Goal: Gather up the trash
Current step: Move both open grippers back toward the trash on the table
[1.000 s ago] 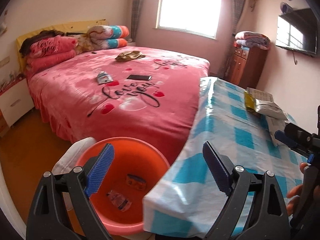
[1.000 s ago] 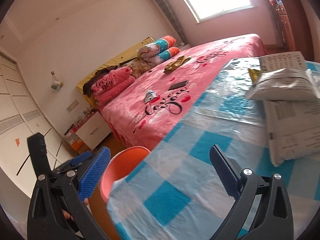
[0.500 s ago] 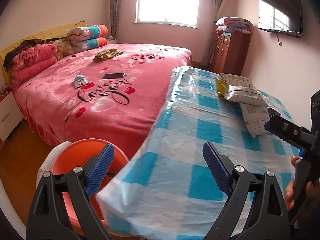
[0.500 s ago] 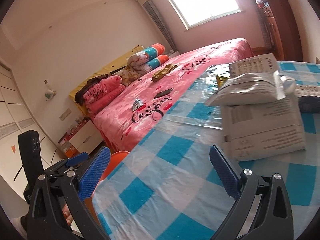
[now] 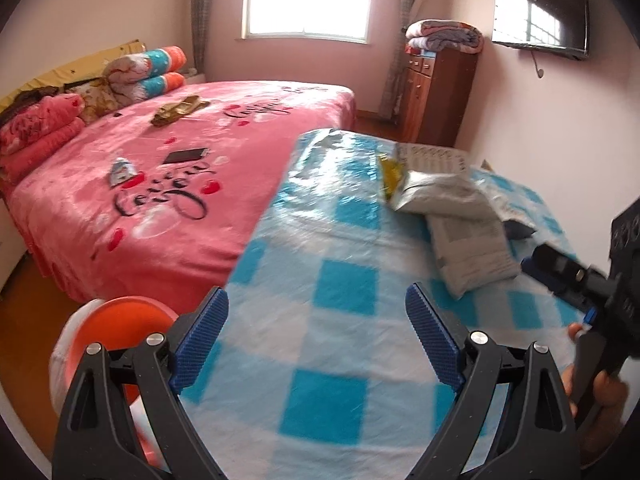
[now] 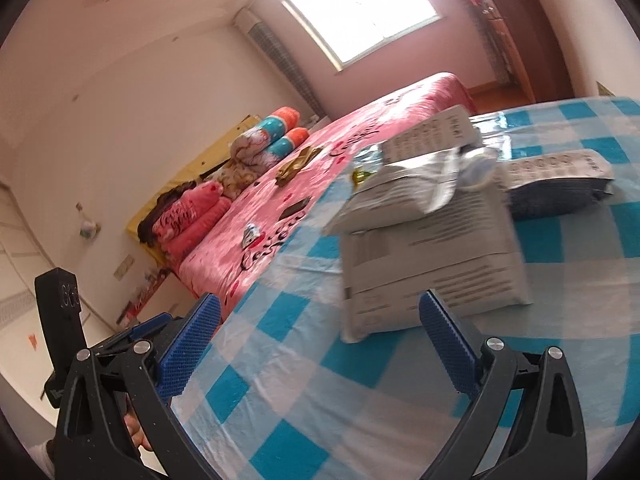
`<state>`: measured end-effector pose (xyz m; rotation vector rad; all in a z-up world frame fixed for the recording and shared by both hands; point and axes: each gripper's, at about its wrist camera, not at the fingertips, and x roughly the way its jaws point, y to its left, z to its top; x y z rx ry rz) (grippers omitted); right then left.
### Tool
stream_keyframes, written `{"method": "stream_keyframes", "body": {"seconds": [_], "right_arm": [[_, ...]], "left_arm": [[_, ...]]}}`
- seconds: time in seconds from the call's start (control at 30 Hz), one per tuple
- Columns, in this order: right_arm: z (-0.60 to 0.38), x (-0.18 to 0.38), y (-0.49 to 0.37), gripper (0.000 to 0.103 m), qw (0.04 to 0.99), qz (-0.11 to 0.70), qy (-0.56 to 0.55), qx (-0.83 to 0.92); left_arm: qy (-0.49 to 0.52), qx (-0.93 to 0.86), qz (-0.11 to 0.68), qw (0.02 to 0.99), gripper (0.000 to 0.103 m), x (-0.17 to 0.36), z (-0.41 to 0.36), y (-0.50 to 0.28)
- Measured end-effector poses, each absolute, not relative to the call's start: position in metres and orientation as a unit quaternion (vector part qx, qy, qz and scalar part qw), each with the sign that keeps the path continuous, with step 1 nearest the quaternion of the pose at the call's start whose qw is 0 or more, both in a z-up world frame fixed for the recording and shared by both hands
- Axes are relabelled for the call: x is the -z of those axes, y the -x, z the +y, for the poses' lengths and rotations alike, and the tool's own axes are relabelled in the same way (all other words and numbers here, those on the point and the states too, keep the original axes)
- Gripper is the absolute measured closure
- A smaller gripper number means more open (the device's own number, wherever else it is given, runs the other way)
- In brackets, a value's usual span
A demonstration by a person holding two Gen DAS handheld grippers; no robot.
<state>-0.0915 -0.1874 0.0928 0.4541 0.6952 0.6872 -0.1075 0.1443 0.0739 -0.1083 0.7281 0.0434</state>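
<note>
A pile of grey and silver plastic mailer bags (image 5: 464,236) (image 6: 432,256) lies on the blue-checked table (image 5: 332,320) (image 6: 304,408), with a yellow wrapper (image 5: 390,172) at its far end. My left gripper (image 5: 316,340) is open and empty over the table's near part. My right gripper (image 6: 316,344) is open and empty, just short of the nearest grey bag. The orange basin (image 5: 116,332) sits on the floor at the table's left corner, mostly hidden. The right gripper also shows in the left wrist view (image 5: 576,280).
A pink bed (image 5: 168,184) left of the table holds a phone (image 5: 186,155), a small packet (image 5: 122,170) and a gold wrapper (image 5: 178,109). A wooden dresser (image 5: 436,96) and a wall TV (image 5: 540,12) are at the far right.
Both grippers have moved up and forward over the table toward the bags. The orange basin has slid to the lower left and its inside is no longer visible. Both jaws stay open.
</note>
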Motion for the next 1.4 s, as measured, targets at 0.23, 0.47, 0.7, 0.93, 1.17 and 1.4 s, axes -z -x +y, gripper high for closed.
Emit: {"method": "stream_keyframes", "body": {"seconds": [0.23, 0.47, 0.7, 0.93, 1.17, 1.4], "right_arm": [[-0.228, -0.087, 0.076, 0.005, 0.859, 0.348, -0.239, -0.289], [-0.247, -0.081, 0.069, 0.005, 0.862, 0.370, -0.235, -0.253], [-0.258, -0.076, 0.065, 0.005, 0.857, 0.378, -0.243, -0.252], [-0.280, -0.067, 0.059, 0.005, 0.844, 0.389, -0.278, -0.243], [-0.297, -0.067, 0.056, 0.005, 0.842, 0.382, -0.301, -0.233], [-0.311, -0.069, 0.061, 0.005, 0.843, 0.377, -0.311, -0.223]], "left_arm": [[0.069, 0.013, 0.377, 0.924, 0.012, -0.086, 0.109, 0.055], [0.065, -0.004, 0.383, 0.921, 0.012, -0.095, 0.080, -0.012], [0.062, -0.027, 0.425, 0.903, 0.012, -0.076, 0.061, -0.095], [0.023, -0.037, 0.473, 0.880, 0.012, -0.050, 0.052, -0.132], [-0.018, -0.020, 0.486, 0.874, 0.013, -0.043, 0.039, -0.102], [-0.038, 0.042, 0.508, 0.859, 0.013, -0.039, 0.014, -0.042]]}}
